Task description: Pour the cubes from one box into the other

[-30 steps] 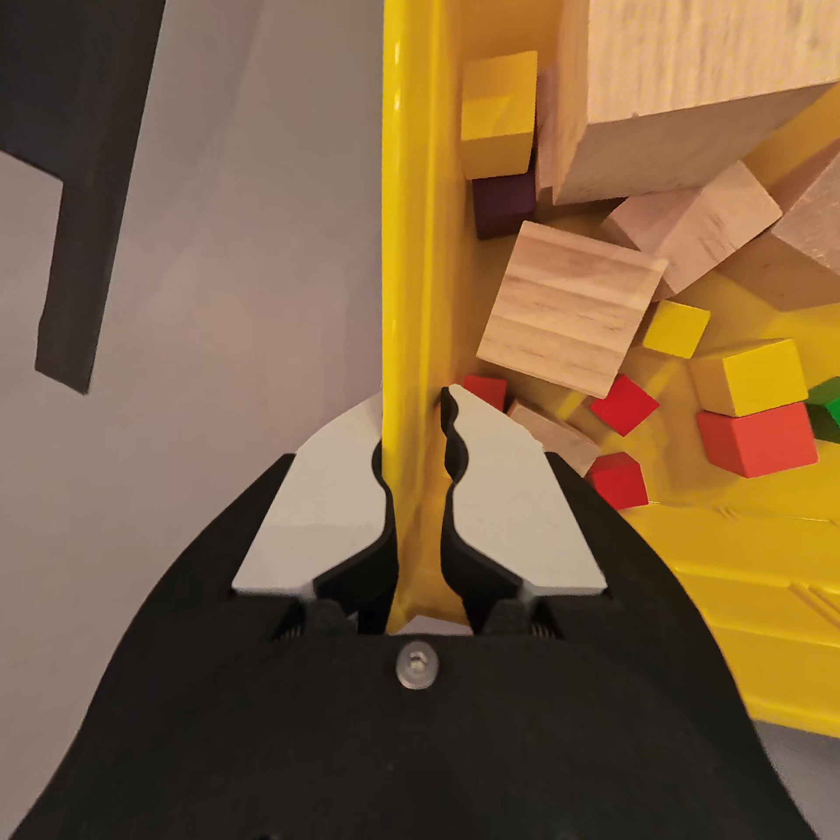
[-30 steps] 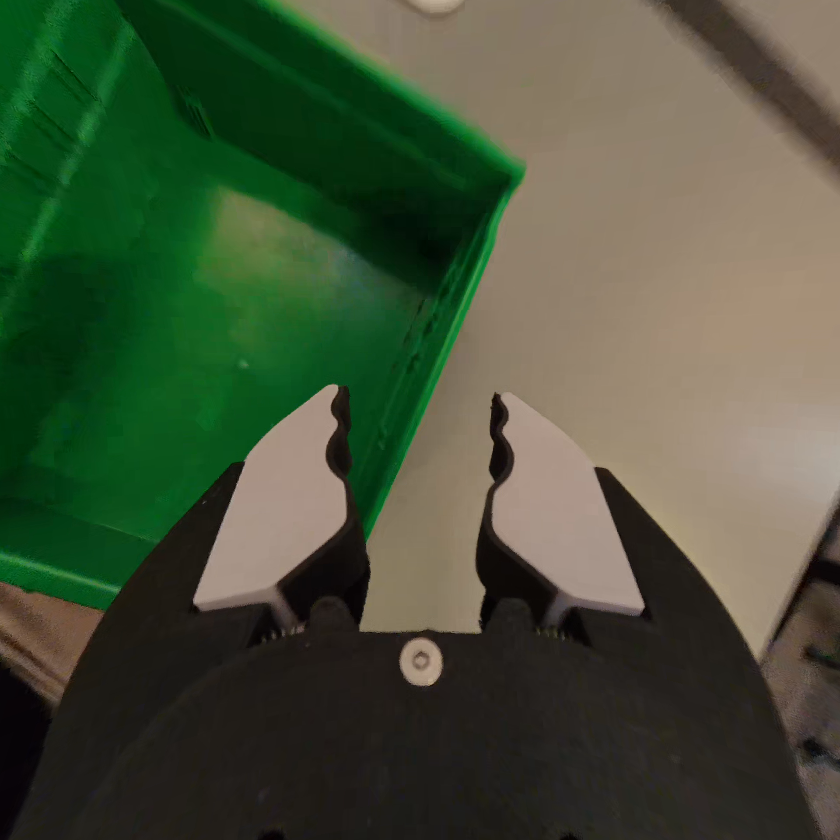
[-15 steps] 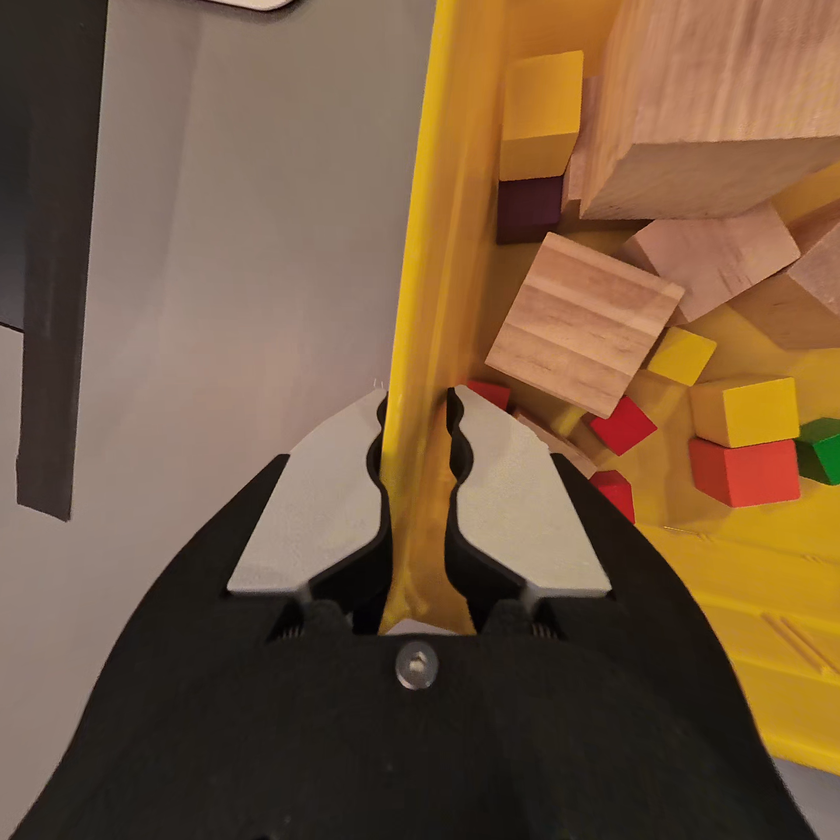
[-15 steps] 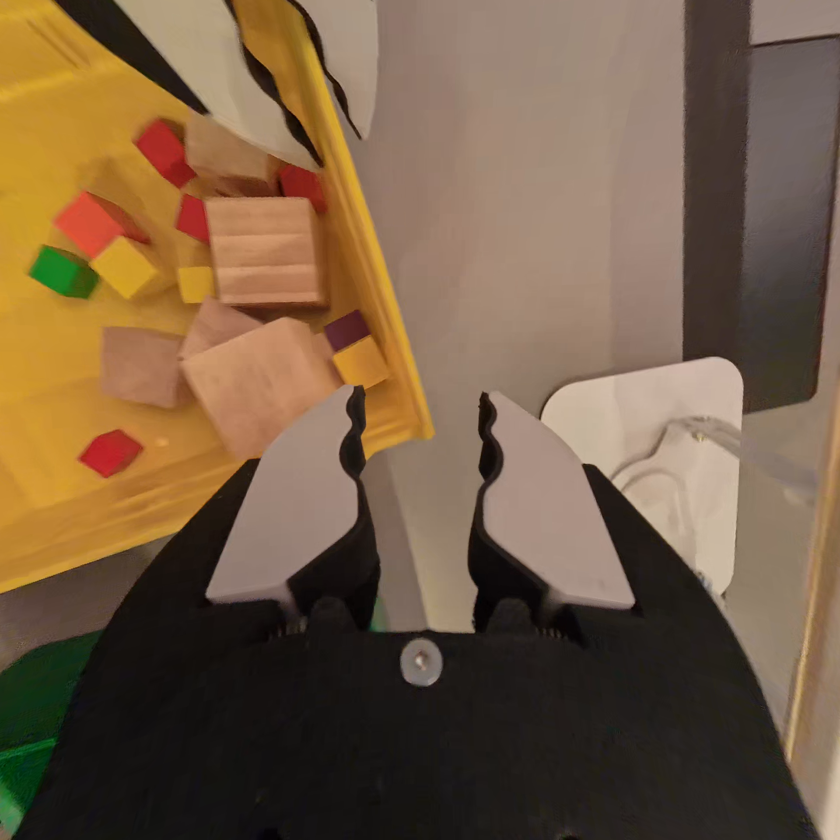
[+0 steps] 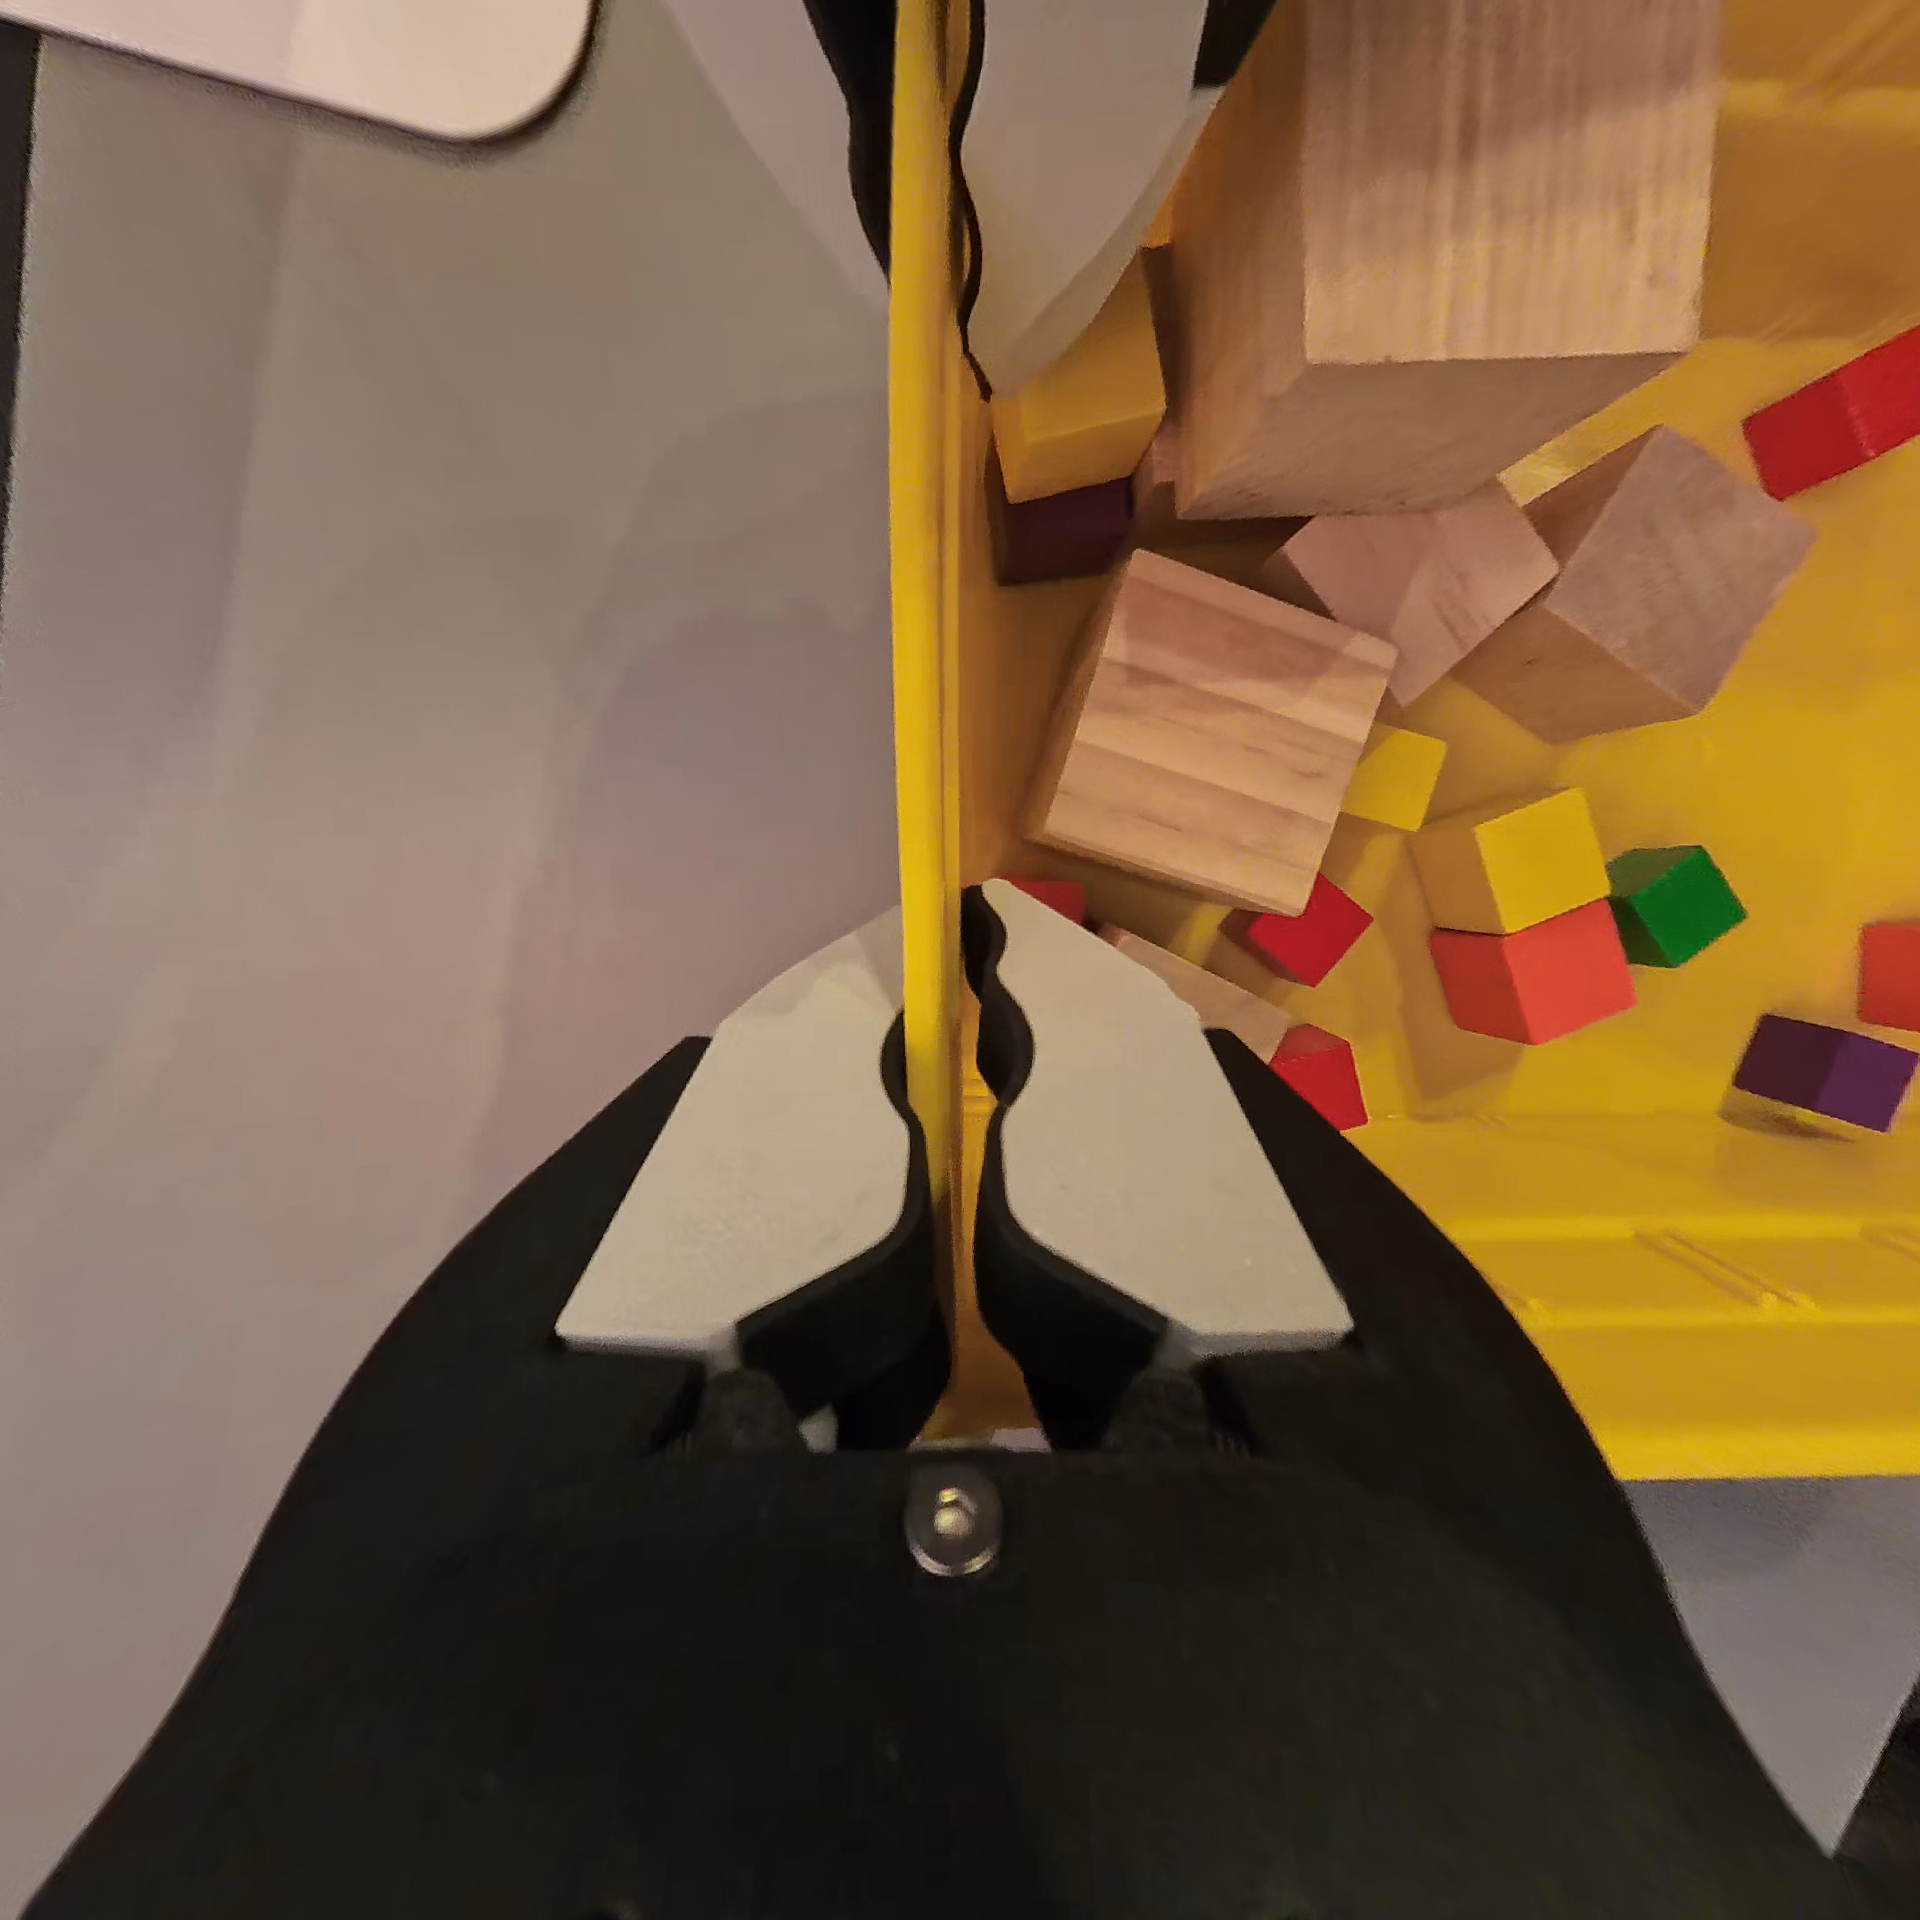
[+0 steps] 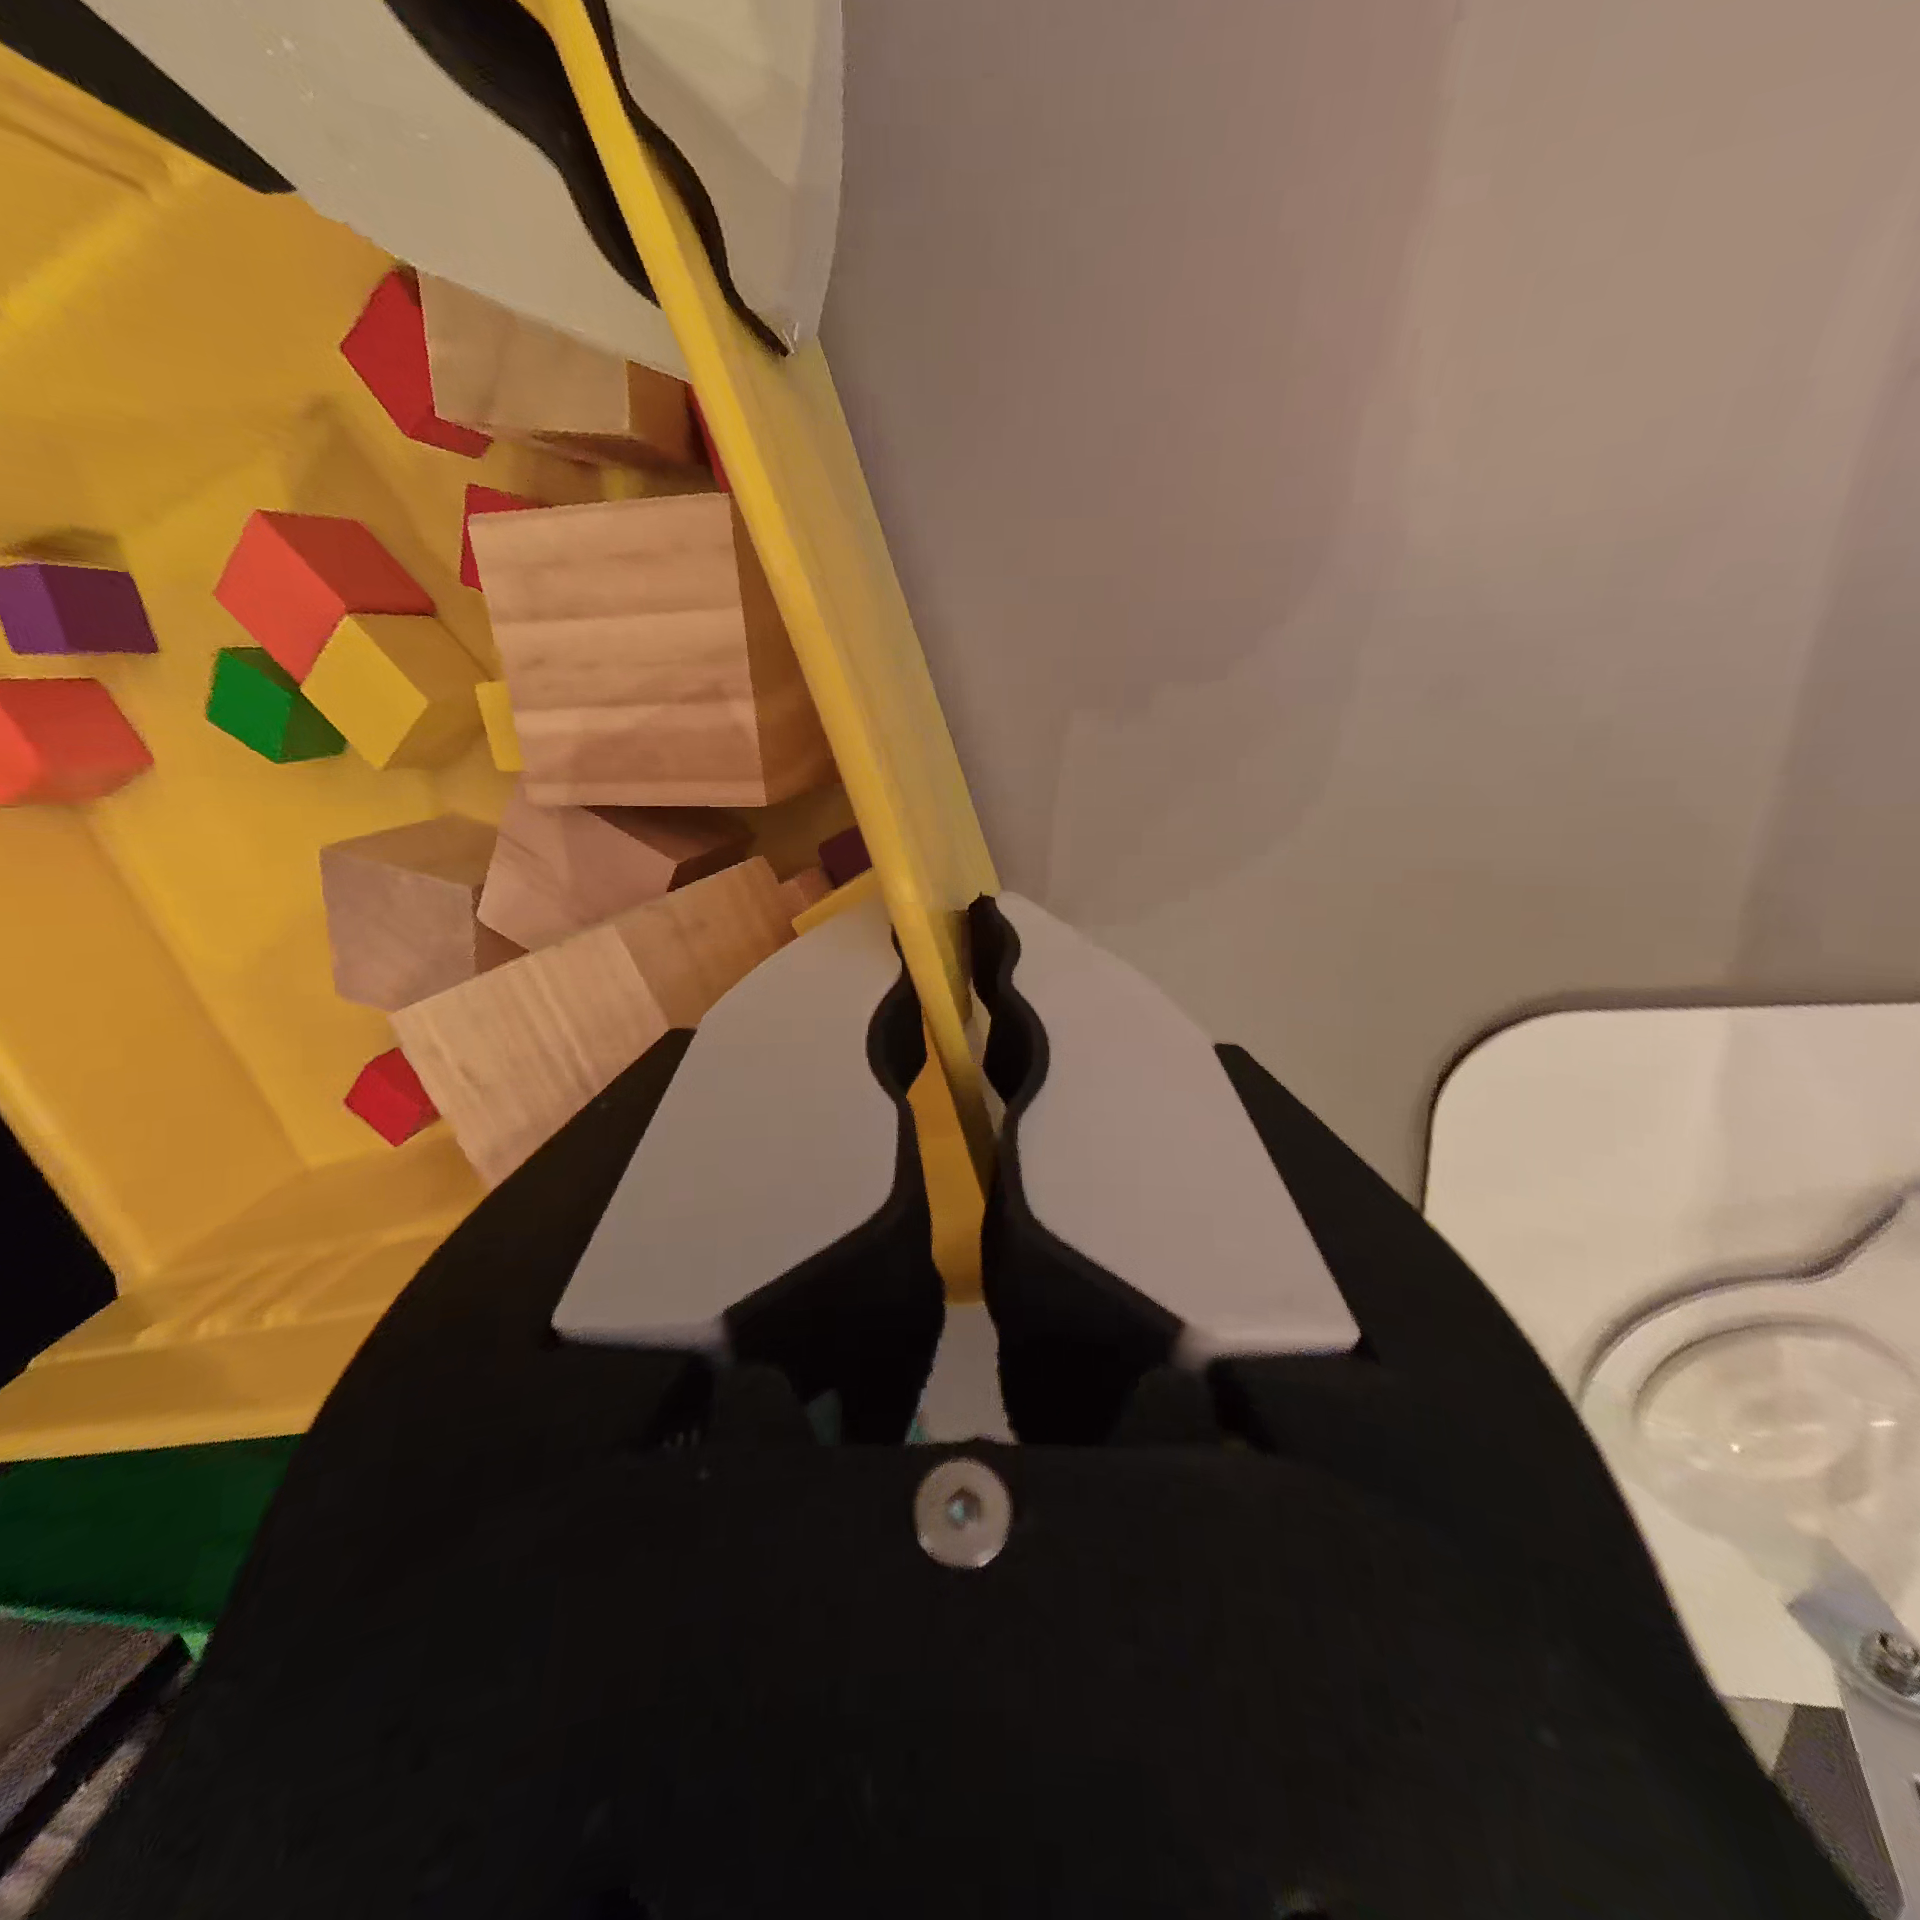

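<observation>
The yellow box (image 5: 1621,1309) is tilted, with plain wooden cubes (image 5: 1205,748) and small red, yellow, green and purple cubes lying against its gripped wall. My left gripper (image 5: 940,925) is shut on that wall's rim. My right gripper (image 6: 935,925) is shut on the same rim (image 6: 831,582) from the opposite end. Each gripper shows at the top of the other's view: the right one in the left wrist view (image 5: 935,156), the left one in the right wrist view (image 6: 665,208). A strip of the green box (image 6: 125,1527) shows below the yellow box (image 6: 208,1039).
A grey wall or surface (image 5: 468,727) lies beyond the rim. A white rounded plate (image 6: 1683,1195) with a clear dome sits at the right in the right wrist view; its corner shows in the left wrist view (image 5: 312,52). A dark edge (image 5: 16,416) runs at far left.
My right gripper swung from over the green box to the yellow box's rim and closed on it. The box has tilted and small cubes have slid; a purple cube came into view.
</observation>
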`<state>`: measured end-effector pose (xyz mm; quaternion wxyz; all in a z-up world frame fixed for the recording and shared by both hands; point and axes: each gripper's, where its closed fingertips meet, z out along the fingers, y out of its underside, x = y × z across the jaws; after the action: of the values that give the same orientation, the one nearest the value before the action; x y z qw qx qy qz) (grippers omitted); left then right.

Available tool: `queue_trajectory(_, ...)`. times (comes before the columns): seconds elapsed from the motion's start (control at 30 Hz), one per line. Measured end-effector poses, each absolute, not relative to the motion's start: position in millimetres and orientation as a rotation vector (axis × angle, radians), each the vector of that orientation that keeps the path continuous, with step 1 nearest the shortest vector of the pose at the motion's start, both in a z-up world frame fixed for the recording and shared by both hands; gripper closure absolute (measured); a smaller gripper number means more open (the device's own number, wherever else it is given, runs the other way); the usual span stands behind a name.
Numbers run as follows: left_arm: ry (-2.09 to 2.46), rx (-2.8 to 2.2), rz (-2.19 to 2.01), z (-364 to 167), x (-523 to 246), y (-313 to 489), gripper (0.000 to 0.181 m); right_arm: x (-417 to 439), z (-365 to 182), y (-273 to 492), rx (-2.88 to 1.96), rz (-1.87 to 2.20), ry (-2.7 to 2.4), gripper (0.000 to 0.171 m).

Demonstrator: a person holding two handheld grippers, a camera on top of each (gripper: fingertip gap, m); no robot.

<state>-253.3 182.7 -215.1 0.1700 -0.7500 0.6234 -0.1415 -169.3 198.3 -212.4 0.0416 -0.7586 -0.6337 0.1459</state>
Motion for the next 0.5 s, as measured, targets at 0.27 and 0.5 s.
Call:
queue_trajectory(0.27,1.788,-2.100,-0.359,-158,-240,206,0.180,-155,-158,213,-2.316,0.464,-1.810,0.168)
queue_trajectory(0.5,1.822,-2.036,-0.285,-83,-206,222,0.179,-121,-83,227,-2.286,0.451,-1.738,0.168)
